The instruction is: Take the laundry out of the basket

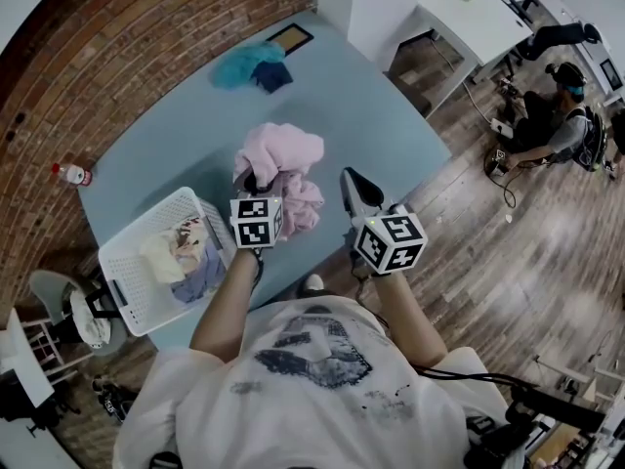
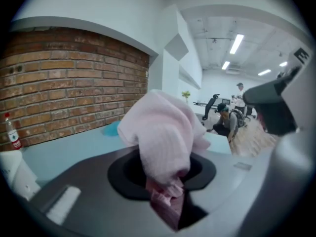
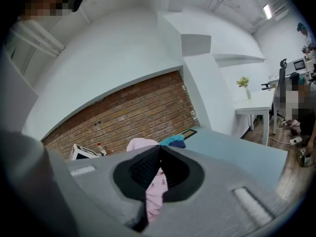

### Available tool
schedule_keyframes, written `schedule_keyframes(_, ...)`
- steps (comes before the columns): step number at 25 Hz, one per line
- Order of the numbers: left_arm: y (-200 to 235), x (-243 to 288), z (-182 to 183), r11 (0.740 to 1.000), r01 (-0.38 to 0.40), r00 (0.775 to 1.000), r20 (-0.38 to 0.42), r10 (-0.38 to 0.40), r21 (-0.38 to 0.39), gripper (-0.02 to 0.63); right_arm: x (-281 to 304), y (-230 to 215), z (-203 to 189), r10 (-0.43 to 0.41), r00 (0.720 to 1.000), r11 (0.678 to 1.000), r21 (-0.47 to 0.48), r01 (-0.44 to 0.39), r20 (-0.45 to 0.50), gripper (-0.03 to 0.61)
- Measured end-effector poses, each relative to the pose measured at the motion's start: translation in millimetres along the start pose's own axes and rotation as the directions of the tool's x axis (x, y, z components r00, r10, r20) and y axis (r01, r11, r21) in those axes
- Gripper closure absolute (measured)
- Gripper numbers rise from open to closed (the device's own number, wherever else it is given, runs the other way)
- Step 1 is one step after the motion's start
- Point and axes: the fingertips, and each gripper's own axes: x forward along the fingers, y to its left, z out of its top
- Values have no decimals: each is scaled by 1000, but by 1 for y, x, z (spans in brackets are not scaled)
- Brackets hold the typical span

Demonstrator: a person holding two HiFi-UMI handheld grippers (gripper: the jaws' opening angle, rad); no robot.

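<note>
- The left gripper (image 2: 164,180) is clamped narrowly on a soft, bunched pink garment (image 1: 281,154). Its black pads press a darker, small-patterned fold of the cloth low in the slot.
- From that pinch the garment stands up and out past the fingertips. Its long axis follows the line of the jaws, away from the person, and its bulk lies beyond the tips rather than between them.
- The upper part is pale pink with a fuzzy, towel-like nap, rounded and folded over on itself. The lower part is thinner, mauve and crumpled.
- The garment is out of the basket, over the near half of the pale blue table (image 1: 186,135).
- The right gripper (image 3: 158,151) is just beside the garment on its right, ribbed black jaws closed tip to tip. A strip of the same patterned pink cloth shows in the slit below the tips. I cannot tell whether it is pinched or merely lies behind.
- To the left, at the table's near corner, sits the white rectangular plastic basket (image 1: 127,299) with lattice walls. It holds a crumpled cream piece (image 1: 161,257) and a lilac-blue piece (image 1: 197,279).
- Farther along the table lies a rumpled teal cloth (image 1: 244,63) with a dark blue one touching its right side.
- A small clear bottle with a red cap and label (image 1: 70,174) stands at the table's left edge, by the red brick wall (image 1: 146,37).
- Well apart, on the wooden plank floor (image 1: 488,252), a person (image 1: 562,125) sits.
</note>
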Motion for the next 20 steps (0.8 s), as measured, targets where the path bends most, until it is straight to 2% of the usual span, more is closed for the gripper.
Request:
schedule_keyframes(5,10,5,-4,998,-55,998,17,55,-20,472,2,-1,-2,-2,1000,1000,-1,2,-8,581)
schedule_keyframes(14,22,3,-6,995,-89,996,20,90,-36,457,5,1,-5,11,1000,1000,1,-11,-15,580)
schedule_keyframes(20,37,-6,-4,989,-143,989,20,143,-33,428,3,3,-7,17,1000,1000,1,-17,-13,580)
